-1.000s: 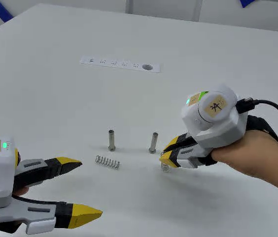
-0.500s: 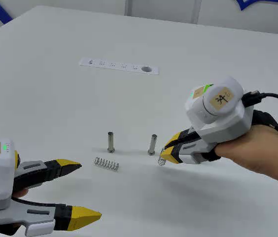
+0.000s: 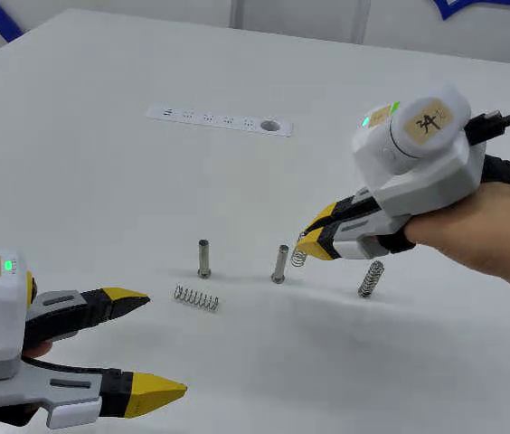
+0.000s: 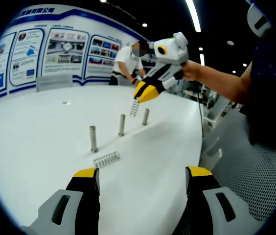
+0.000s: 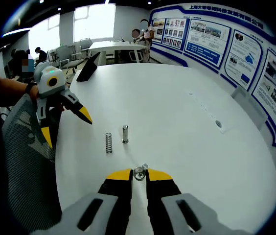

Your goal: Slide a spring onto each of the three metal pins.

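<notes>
In the head view the right gripper (image 3: 305,246) reaches in from the right of the frame. Its jaws pinch the upper end of a held spring (image 3: 298,258), which hangs clear of the white surface (image 3: 101,199), just right of the top of the middle pin (image 3: 279,263). Whether coil and pin touch is hard to make out. In the right gripper view the same spring shows end-on as a small ring between the closed yellow tips. Right of centre, partly under that gripper, a fitted spring (image 3: 371,278) stands on end, and the pin inside it is hidden by the coil. The left pin (image 3: 203,258) stands bare, and a loose spring (image 3: 195,297) lies flat just below it. At the lower left the left gripper (image 3: 151,344) is cut off by the frame edge, its jaws wide apart and holding nothing.
</notes>
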Demonstrator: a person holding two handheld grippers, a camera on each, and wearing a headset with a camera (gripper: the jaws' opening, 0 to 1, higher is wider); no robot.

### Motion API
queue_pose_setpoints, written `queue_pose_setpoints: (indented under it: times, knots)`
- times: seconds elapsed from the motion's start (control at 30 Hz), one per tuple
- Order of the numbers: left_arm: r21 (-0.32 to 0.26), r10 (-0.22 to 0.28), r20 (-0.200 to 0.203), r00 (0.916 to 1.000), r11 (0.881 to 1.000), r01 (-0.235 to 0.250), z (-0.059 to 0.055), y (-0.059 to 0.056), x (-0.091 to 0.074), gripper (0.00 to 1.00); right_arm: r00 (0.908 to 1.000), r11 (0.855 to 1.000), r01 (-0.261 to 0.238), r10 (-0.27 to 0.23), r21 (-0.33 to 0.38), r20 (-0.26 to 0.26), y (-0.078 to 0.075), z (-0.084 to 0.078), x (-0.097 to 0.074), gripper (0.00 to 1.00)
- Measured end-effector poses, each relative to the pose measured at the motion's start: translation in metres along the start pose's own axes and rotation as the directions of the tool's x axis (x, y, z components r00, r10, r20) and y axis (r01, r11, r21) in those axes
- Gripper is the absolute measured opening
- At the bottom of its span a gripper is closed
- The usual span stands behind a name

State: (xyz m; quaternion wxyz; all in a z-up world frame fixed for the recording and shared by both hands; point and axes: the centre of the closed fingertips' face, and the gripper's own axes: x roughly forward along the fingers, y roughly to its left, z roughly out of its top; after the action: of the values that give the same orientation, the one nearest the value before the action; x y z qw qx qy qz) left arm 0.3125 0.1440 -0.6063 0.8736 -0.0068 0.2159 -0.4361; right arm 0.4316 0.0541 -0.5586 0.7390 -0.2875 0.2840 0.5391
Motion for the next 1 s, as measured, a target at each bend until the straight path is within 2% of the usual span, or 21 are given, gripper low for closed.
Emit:
queue_pose_setpoints:
  times: [0.27, 0.8, 1.0]
  knots:
    - [-0.002, 0.004, 0.004, 1.0000, 1.000, -0.004, 0.001, 0.001, 0.000, 0.73, 1.0000, 1.000, 0.004, -0.004, -0.009, 0.003, -0.006, 0.009, 0.005, 0.12]
    - [-0.006, 0.007, 0.004, 1.0000, 1.000, -0.007, 0.000, 0.002, -0.001, 0.73, 0.9998, 1.000, -0.016, 0.016, -0.002, -0.014, -0.005, 0.008, 0.018, 0.12]
    - [-0.006, 0.009, 0.005, 0.9999, 1.000, -0.009, 0.000, 0.002, -0.001, 0.73, 0.9992, 1.000, -0.028, 0.029, 0.012, -0.028, -0.008, 0.002, 0.027, 0.12]
